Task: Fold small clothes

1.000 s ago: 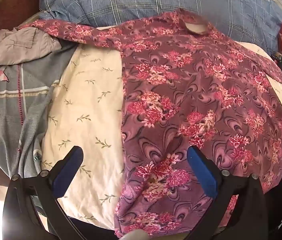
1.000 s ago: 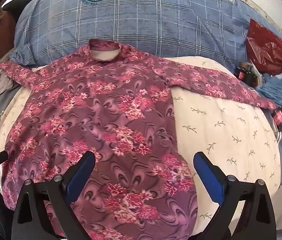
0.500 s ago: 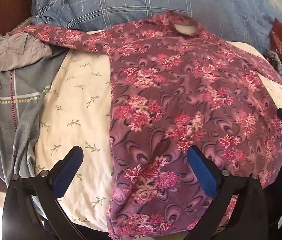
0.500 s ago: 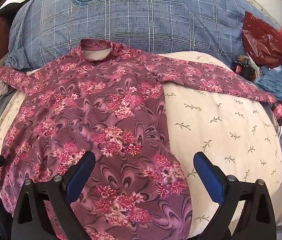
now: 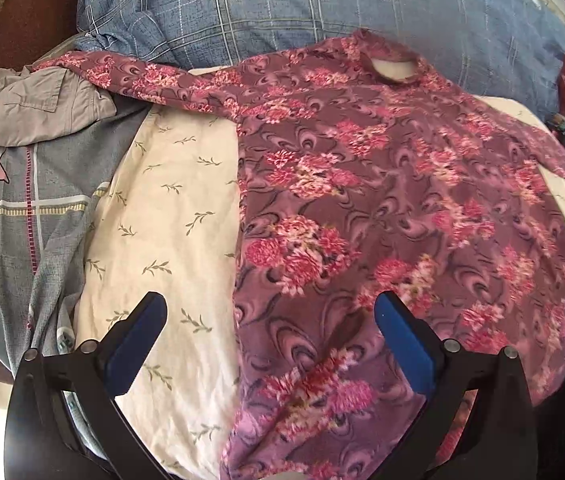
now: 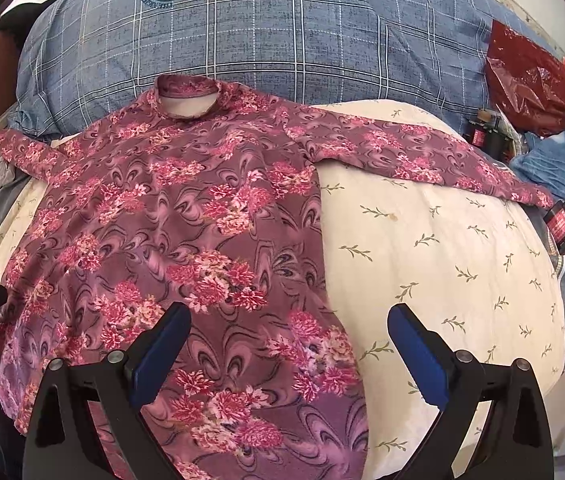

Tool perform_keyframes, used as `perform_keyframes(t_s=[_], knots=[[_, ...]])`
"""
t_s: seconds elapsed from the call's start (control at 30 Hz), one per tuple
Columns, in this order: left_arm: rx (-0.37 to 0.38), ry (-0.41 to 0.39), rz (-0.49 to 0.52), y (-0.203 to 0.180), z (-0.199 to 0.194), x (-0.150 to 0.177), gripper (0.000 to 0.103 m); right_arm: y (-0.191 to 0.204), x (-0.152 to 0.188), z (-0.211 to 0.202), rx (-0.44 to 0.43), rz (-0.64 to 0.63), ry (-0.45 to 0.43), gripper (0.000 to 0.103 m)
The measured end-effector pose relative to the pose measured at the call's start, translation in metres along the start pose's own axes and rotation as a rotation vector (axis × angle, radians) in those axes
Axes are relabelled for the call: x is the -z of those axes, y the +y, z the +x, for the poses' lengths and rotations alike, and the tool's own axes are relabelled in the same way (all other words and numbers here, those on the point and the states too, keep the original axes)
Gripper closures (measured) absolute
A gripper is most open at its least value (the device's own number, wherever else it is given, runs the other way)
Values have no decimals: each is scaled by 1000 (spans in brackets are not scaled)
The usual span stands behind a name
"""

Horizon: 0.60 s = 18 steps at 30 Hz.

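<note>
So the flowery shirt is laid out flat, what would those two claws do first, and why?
Probably the right gripper reaches for the right sleeve to fold it inward. The shirt lies spread flat, both sleeves stretched sideways, and both grippers are open, holding nothing, the left gripper included.

1. A cream cushion (image 6: 462, 264) with a small green sprig print fills the middle ground.
2. Behind it lies a blue checked pillow (image 6: 302, 36) bearing a round emblem.
3. A grey patterned cloth (image 5: 14, 216) lies at left, with a crumpled beige garment (image 5: 38, 108) on top.
4. A red plastic bag (image 6: 530, 80) sits at far right, beside blue denim (image 6: 562, 156).
</note>
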<state>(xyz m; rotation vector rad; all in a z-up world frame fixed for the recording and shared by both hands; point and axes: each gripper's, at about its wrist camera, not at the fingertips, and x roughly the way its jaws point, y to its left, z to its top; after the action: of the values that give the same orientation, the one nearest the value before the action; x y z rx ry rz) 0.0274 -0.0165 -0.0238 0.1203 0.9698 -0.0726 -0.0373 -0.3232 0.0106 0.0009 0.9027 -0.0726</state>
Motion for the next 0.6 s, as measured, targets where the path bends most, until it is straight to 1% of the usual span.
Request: perform_keyframes(t_s=[0.1,0.23,0.3,0.37,0.43,0.5,0.6], knots=[[3,38,-5,-2,14,-2,0,-6,3,4,1,35,22,3],[-1,81,-6,-8,31,4,0,-8,9,8,20,67,43,3],[19,70,-44,-5,31,6,0,-9,11,9,29,71,49,3],[41,84,-77,-1,33,7,0,-11,14,9,35,75,52,3],[65,73,-112,3,33,13,0,-8,13,11,45,92,58,3],[58,61,-103,2,32,15,0,-8,14,13,46,97,67,3],[52,83,-118,1,31,13,0,-6,15,15,45,104,76,3]])
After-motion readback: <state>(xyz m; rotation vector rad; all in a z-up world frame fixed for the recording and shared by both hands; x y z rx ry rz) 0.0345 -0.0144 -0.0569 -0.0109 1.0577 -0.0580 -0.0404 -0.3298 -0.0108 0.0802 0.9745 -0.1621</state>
